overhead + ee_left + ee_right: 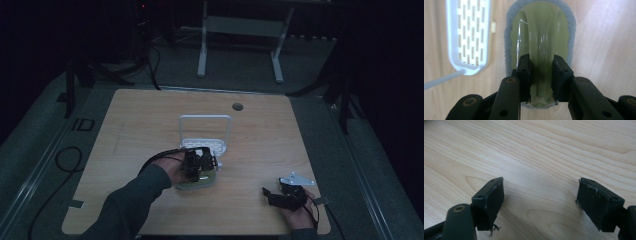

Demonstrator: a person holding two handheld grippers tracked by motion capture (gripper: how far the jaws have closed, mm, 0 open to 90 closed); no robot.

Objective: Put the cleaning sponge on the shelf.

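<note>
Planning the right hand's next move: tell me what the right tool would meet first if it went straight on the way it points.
The bare wooden tabletop: the open right tool points down at it, nothing between. How near is unclear.

The white rack (205, 131) stands just behind the sponge (197, 181); bare table (300, 135) lies rightward.

Left gripper (200, 165) on green scrubber (196, 181)

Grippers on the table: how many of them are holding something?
1. The left gripper is shut on the green handle of the scrubber, beside the white rack. The right gripper is open over the bare table.
</note>
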